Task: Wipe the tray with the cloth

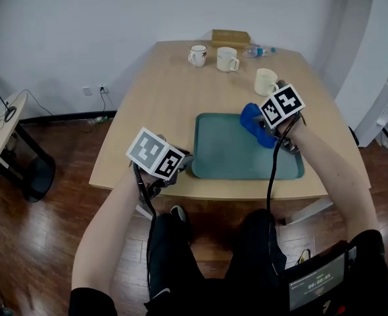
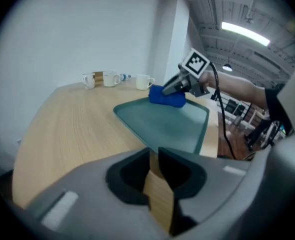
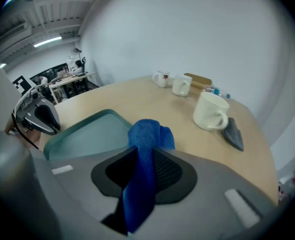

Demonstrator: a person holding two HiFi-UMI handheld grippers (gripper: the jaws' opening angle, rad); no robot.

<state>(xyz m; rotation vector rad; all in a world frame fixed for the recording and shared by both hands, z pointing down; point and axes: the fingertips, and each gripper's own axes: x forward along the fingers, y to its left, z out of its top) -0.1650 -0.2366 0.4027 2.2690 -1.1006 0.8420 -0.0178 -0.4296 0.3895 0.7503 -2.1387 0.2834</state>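
Your right gripper (image 3: 140, 151) jaws pinch the blue cloth (image 3: 148, 134) over the tray (image 3: 82, 134); your left gripper (image 2: 154, 156) jaws, barely parted, hold nothing.

We read only one text: pale digits on the dark rectangular screen (image 1: 319, 283), low at right in the head view, seemingly 00:00:05. The line beneath is too small to read. One white marker cube (image 1: 156, 153) and a second white marker cube (image 1: 283, 106) carry black square patterns, no letters. White ceramic mug (image 1: 197, 55): small red mark, illegible.
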